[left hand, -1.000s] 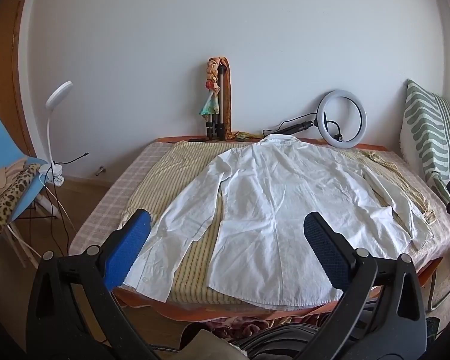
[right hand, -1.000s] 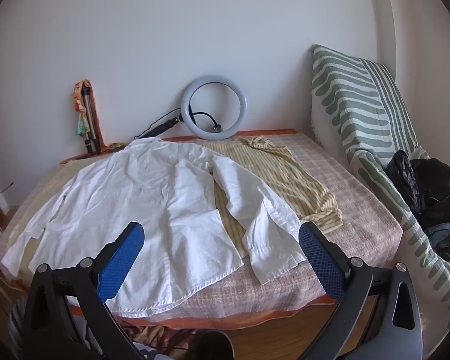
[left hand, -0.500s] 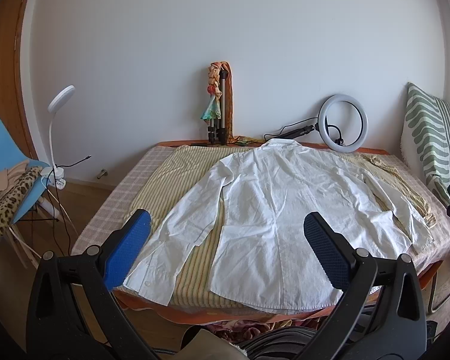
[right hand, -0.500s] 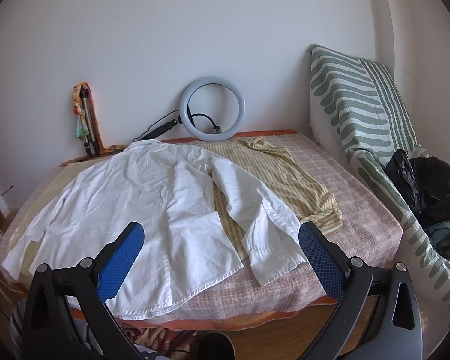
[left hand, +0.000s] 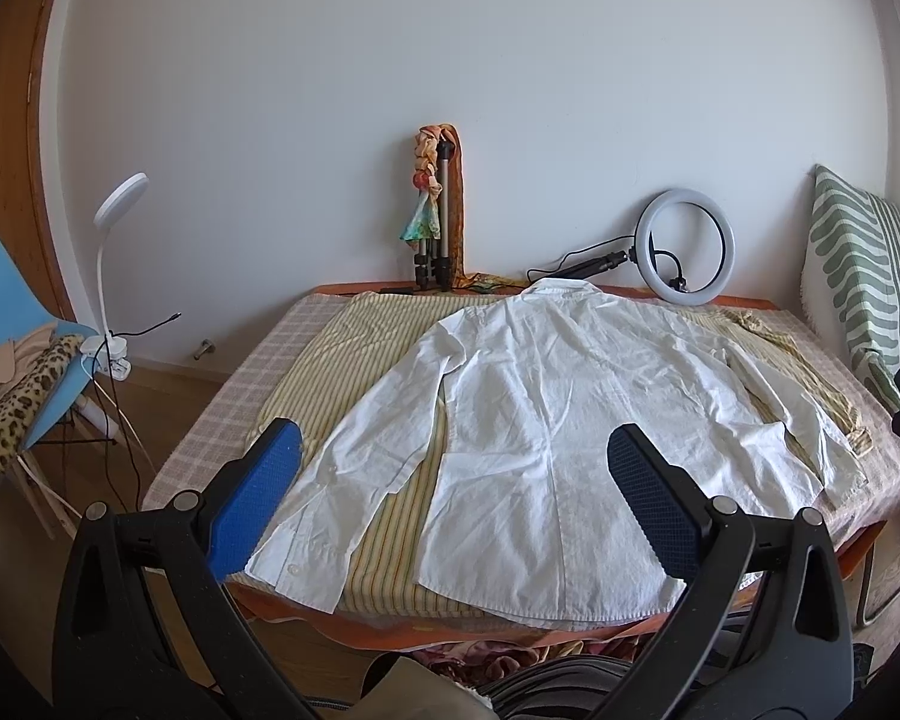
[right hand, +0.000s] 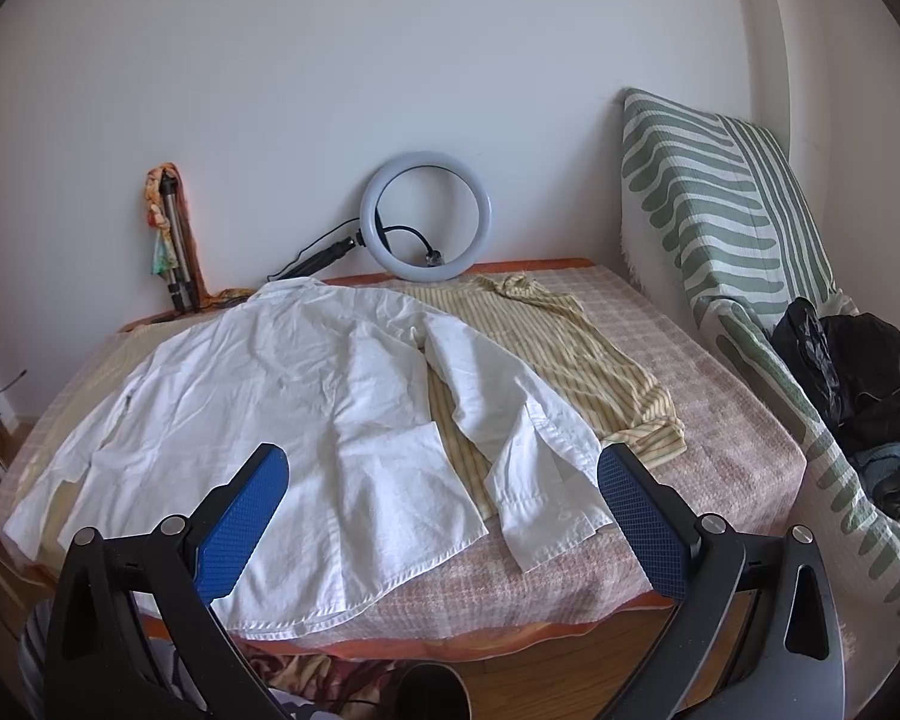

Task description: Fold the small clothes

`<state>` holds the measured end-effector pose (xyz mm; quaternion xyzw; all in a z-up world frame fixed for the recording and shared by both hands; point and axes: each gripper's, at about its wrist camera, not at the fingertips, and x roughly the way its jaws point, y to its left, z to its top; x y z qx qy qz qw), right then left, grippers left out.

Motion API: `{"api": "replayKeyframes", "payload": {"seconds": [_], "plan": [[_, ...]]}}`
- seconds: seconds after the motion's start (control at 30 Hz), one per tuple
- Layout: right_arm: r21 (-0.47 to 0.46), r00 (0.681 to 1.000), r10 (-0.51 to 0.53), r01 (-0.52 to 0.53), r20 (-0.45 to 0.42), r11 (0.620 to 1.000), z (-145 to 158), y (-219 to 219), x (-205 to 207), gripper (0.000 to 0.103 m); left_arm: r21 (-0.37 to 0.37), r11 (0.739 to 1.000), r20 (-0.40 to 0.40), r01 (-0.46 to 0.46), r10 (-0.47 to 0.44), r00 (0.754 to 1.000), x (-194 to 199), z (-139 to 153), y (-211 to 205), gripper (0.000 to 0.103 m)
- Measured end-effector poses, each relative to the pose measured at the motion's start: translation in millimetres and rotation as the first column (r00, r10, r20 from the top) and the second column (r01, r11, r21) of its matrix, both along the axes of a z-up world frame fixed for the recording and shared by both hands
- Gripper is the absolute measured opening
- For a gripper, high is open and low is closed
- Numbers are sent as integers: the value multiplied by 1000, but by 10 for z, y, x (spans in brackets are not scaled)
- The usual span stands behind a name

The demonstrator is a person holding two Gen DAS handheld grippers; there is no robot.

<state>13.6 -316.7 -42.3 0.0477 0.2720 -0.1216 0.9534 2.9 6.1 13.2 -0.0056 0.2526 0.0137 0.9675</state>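
Observation:
A white long-sleeved shirt (left hand: 546,420) lies flat and spread out, back up, on the bed, collar toward the wall; it also shows in the right wrist view (right hand: 306,396). Its sleeves (left hand: 354,480) (right hand: 510,420) reach toward the near edge. A yellow striped shirt (right hand: 570,354) lies under it and sticks out on both sides (left hand: 342,372). My left gripper (left hand: 450,498) is open and empty, held off the near edge of the bed. My right gripper (right hand: 438,516) is open and empty, also short of the near edge.
The bed (right hand: 720,420) has a pink checked cover. A ring light (right hand: 424,215) and a tripod with a scarf (left hand: 435,210) stand against the wall. A green striped cushion (right hand: 720,210) and dark clothes (right hand: 852,372) lie right. A blue chair (left hand: 12,324) and lamp (left hand: 111,264) stand left.
Both grippers have drawn back a little from the bed, so the shirt looks slightly smaller and farther. Both stay open; the shirt has not moved.

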Motion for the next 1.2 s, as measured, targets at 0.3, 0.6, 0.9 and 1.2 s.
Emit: {"api": "replayKeyframes", "payload": {"seconds": [0.3,0.6,0.9,1.2], "plan": [[-2,1000,3,-3,-5,1000,-12,21,6,103,0,1000,1,0,0,1000,-1,2,-1,103],[1,1000,5,-5,-6,1000,-13,30,10,103,-5,1000,1,1,-1,1000,27,6,-20,103],[4,1000,7,-7,-7,1000,-18,34,10,103,-10,1000,0,3,-3,1000,27,3,-22,103],[4,1000,13,-13,-14,1000,-30,31,30,103,-15,1000,-2,3,-3,1000,48,-17,-32,103]]}}
